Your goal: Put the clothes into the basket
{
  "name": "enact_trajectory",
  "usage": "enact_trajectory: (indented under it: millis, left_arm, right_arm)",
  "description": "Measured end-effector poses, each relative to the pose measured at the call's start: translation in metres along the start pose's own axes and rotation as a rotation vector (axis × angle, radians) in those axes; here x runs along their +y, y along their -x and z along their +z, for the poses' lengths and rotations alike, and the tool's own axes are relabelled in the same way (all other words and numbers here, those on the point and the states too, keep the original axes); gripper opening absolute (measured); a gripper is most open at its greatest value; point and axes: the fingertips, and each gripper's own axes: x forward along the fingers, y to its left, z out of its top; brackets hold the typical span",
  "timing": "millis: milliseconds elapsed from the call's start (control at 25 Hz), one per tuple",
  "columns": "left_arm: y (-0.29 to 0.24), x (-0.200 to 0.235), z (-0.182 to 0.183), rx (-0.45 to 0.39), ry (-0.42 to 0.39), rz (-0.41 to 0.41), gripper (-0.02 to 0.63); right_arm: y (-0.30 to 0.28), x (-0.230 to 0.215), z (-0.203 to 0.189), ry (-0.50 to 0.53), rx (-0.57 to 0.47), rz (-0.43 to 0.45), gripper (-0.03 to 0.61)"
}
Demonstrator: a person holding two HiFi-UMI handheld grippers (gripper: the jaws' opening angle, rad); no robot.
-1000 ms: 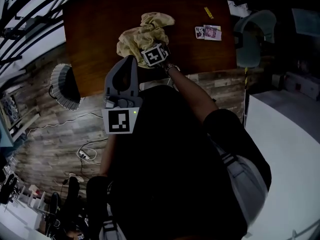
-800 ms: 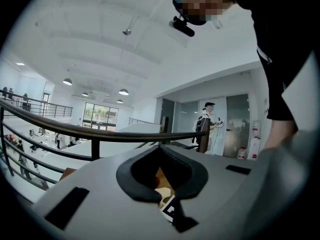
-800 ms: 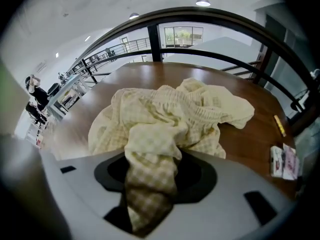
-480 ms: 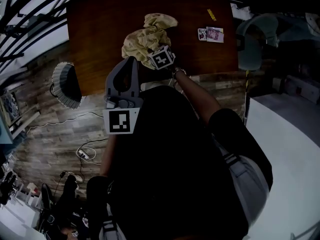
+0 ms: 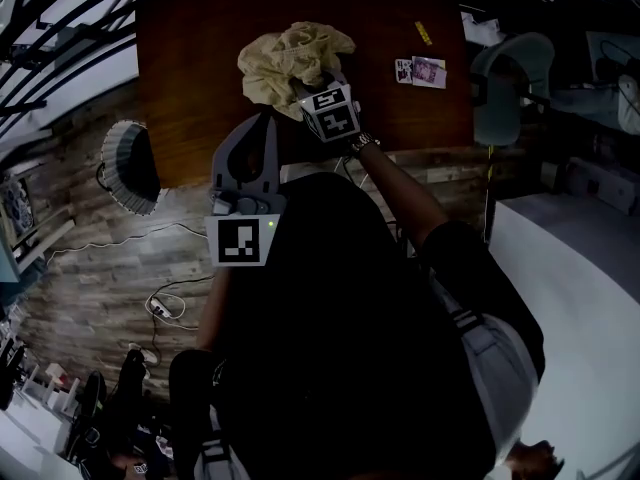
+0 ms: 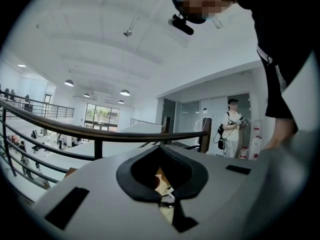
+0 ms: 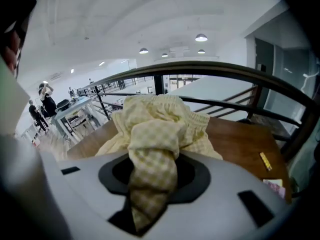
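Right gripper view shows the right hand-held gripper (image 7: 146, 211), whose jaws have just been closing, pinched narrow on a fold of the yellow checked garment (image 7: 157, 129). The rest of the garment is bunched just beyond the jaws, over the middle of the brown surface (image 7: 240, 144). Head view puts the left hand-held gripper (image 5: 258, 120) by the surface's near edge, jaws together on nothing, and the basket (image 5: 128, 166) on the floor (image 5: 110, 268) off the surface's left edge.

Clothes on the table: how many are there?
1: a yellow checked garment, bunched on the wooden table, with a fold pinched in the right tool. The bundle may hide another piece.
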Motion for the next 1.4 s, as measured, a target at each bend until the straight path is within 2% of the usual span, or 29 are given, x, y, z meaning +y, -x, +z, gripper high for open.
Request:
enact_trajectory:
  millis: [520,840,1160,1400]
  left_arm:
    - [0.015,0.017,0.005,-0.03,0.023,0.041,0.014]
    - [0.033,0.027,0.006,-0.05,0.031,0.093,0.014]
    - [0.052,0.042,0.011,-0.074,0.023,0.154,0.014]
    - [0.075,0.076,0.014,-0.105,0.049,0.241,0.014]
  right_arm:
    - [0.066,0.013,0.111,0.031,-0.293,-0.01,0.146]
    - [0.099,0.036,0.155,0.073,-0.477,0.024,0.146]
    - [0.114,0.073,0.18,0.135,-0.55,0.084,0.146]
    - [0.111,0.122,0.193,0.188,-0.564,0.157,0.146]
